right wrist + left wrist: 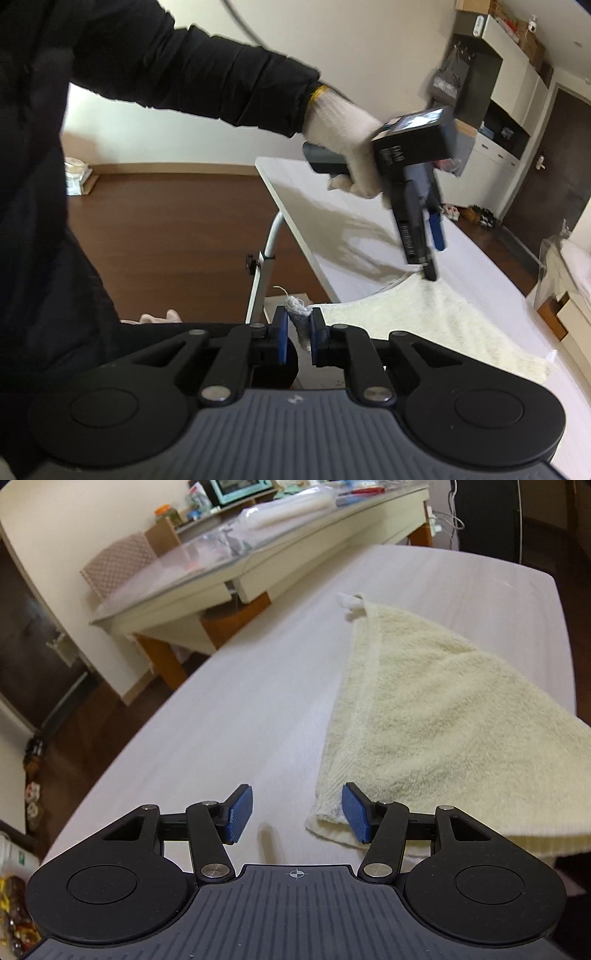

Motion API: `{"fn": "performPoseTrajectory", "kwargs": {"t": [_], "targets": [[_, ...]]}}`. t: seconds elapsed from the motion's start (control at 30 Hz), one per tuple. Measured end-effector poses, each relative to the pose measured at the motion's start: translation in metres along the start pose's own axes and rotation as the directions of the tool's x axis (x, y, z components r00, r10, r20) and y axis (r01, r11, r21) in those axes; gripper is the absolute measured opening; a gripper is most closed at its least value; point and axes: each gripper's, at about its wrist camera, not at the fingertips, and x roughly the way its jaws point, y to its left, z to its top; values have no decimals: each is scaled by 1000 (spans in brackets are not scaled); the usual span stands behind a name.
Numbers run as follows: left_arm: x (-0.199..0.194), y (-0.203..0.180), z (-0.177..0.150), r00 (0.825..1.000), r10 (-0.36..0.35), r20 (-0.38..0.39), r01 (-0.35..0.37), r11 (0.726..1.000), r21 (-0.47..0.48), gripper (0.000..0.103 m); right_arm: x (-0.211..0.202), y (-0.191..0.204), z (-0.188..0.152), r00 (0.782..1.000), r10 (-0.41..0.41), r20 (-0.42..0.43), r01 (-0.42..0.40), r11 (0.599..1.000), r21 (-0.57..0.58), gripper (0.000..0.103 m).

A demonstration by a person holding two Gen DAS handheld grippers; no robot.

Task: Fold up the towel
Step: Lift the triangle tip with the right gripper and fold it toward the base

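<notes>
White and lightly grained, the table (258, 686) fills most of the left wrist view, with a dark wooden floor (166, 229) around it and a cluttered cream-coloured desk (229, 576) along the wall behind. On the table lies the towel (436, 716), pale yellow and fluffy, spread toward the right side of that view; its far corner carries a small white tag (349, 603), and its near corner lies flat on the table just in front of the left gripper (297, 814). That gripper stands open: its blue pads (240, 814) are well apart, the right-hand pad over the towel's near corner and the other over bare table, with nothing pinched between them. In the right wrist view the same gripper is seen from the side, tilted steeply down toward the towel edge and held by a hand in a white knit glove (347, 147) that comes out of a black sleeve (207, 74). The right gripper (297, 339) is clamped on a corner of the towel, its two blue pads close together with a bunched, frayed bit of cloth (299, 314) squeezed between them, beyond the table's near edge. From there the towel runs away across the table toward the left gripper.
</notes>
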Motion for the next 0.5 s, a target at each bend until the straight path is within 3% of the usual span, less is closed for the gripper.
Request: {"fn": "performPoseTrajectory", "kwargs": {"t": [0.33, 0.5], "targets": [[0, 6, 3, 996, -56, -67, 58, 998, 25, 58, -40, -78, 11, 993, -81, 82, 77, 996, 50, 13], [0, 3, 5, 995, -61, -81, 65, 997, 48, 58, -37, -148, 19, 985, -147, 96, 142, 989, 49, 13]]}}
